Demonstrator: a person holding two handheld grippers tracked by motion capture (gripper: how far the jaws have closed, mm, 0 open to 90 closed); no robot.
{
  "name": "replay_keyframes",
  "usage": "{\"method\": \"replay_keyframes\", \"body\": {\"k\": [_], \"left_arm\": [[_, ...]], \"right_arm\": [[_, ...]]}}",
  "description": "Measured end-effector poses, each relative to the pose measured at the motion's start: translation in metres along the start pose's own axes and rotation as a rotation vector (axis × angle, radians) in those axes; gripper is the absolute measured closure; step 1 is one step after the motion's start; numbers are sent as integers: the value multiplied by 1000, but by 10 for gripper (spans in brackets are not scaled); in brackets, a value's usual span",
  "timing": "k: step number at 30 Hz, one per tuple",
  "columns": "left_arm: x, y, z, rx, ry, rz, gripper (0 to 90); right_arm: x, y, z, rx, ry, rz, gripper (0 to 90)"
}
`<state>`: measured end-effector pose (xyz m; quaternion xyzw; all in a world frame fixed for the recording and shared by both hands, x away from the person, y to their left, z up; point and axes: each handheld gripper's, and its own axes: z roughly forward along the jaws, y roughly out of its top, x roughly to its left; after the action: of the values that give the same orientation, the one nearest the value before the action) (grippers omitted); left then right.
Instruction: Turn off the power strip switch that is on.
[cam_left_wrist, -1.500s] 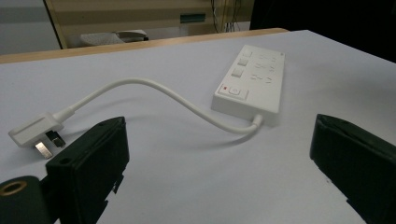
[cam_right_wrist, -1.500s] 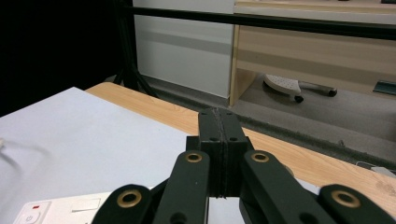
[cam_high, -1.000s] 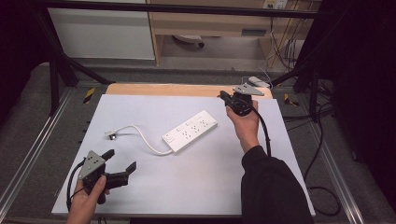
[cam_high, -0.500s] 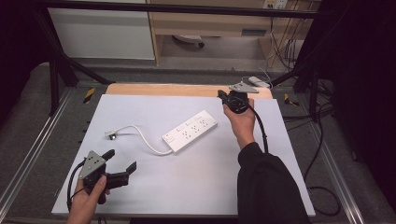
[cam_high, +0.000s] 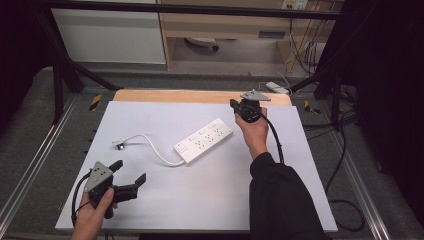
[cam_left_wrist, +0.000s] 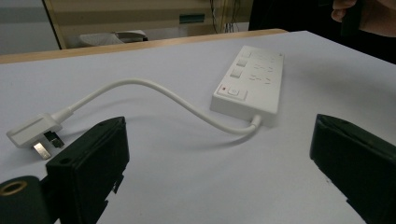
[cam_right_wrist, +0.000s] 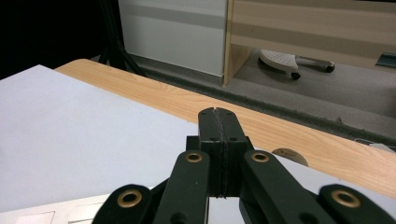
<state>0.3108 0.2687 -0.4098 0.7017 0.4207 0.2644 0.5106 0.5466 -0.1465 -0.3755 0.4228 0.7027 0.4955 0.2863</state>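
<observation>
A white power strip (cam_high: 204, 141) lies at an angle in the middle of the pale mat, and its sockets face up (cam_left_wrist: 250, 86). Its white cable (cam_high: 150, 145) curves left to a three-pin plug (cam_high: 118, 145) that rests on the mat (cam_left_wrist: 32, 133). My left gripper (cam_high: 130, 171) is held low at the front left with its jaws wide open and empty (cam_left_wrist: 219, 123), pointing at the strip's switch end. My right gripper (cam_high: 234, 104) hovers past the strip's far end near the wooden edge, its jaws shut with nothing between them (cam_right_wrist: 218, 116).
The pale mat (cam_high: 250, 200) covers a table whose wooden strip (cam_high: 190, 96) shows along the far edge. Metal rails (cam_high: 35, 165) flank the table. Beyond it are a cabinet, a chair base (cam_right_wrist: 280, 58) and loose cables on the floor (cam_high: 345, 200).
My right gripper has drifted slightly to the left near the strip's far end. The left gripper and the power strip have stayed where they were.
</observation>
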Motion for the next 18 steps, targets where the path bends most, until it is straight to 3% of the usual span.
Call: {"method": "replay_keyframes", "body": {"k": [10,18], "left_arm": [[0,0,0,3,6,-1,48],[0,1,1,-9,0,-12,49]], "right_arm": [[3,-7,6,25,8,-9,900],[8,-23,13,64,5,-9,900]]}}
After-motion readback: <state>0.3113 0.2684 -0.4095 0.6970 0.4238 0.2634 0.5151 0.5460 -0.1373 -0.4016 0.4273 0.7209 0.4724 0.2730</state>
